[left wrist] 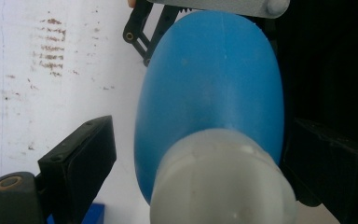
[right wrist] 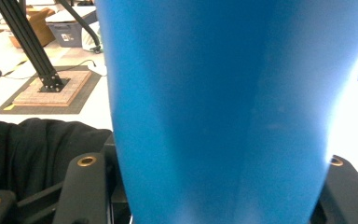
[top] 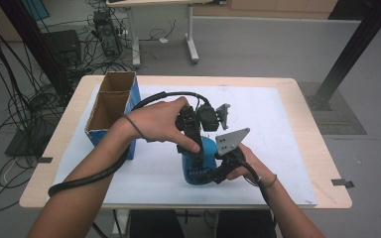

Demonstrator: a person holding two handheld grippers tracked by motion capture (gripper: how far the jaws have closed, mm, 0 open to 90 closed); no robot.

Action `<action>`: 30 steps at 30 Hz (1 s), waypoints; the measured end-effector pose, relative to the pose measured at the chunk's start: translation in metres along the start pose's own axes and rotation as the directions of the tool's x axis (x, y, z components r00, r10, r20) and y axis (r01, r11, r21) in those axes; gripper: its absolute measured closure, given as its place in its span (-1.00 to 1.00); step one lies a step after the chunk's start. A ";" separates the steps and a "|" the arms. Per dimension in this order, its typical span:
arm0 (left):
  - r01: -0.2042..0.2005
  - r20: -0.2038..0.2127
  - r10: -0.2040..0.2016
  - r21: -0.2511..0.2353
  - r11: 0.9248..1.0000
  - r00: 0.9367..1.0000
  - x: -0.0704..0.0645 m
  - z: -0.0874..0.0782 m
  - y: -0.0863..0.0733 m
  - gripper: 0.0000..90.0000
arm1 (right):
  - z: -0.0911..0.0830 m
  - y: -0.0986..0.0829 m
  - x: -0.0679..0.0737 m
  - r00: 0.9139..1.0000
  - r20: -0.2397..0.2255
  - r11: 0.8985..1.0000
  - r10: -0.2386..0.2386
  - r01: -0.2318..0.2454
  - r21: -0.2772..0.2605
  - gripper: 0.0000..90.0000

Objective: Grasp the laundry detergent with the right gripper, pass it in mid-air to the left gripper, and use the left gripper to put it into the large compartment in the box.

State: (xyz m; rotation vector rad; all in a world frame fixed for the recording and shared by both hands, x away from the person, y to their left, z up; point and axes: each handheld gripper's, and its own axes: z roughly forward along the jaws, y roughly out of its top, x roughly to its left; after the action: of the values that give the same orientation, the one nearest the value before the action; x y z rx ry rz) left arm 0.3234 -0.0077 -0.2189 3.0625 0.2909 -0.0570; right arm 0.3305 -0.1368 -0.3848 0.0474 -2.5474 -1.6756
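Both claws, left point(top: 194, 148) and right point(top: 217, 171), seemingly grip the upright blue bottle point(top: 199, 168).

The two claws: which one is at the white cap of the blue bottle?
The left claw, coming from above: its jaws stand on either side of the white cap. The right claw grips the blue bottle by its body.
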 end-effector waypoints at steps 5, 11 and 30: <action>0.001 -0.002 -0.001 -0.002 1.000 1.000 0.000 0.000 0.000 -0.79 | 0.000 0.000 0.000 1.000 0.001 1.000 0.001 -0.001 0.002 -0.10; 0.004 0.000 -0.004 0.000 1.000 1.000 0.000 0.000 0.000 -0.79 | 0.000 0.000 0.000 1.000 0.002 1.000 0.001 -0.001 0.003 -0.10; 0.007 -0.004 -0.007 0.000 1.000 1.000 0.001 0.000 0.001 -0.79 | -0.001 0.000 -0.001 1.000 0.004 1.000 -0.002 0.002 0.003 -0.09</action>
State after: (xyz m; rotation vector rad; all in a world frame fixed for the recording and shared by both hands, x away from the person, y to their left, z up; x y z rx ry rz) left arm 0.3245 -0.0087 -0.2187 3.0618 0.3014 -0.0517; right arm 0.3313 -0.1377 -0.3850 0.0467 -2.5535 -1.6733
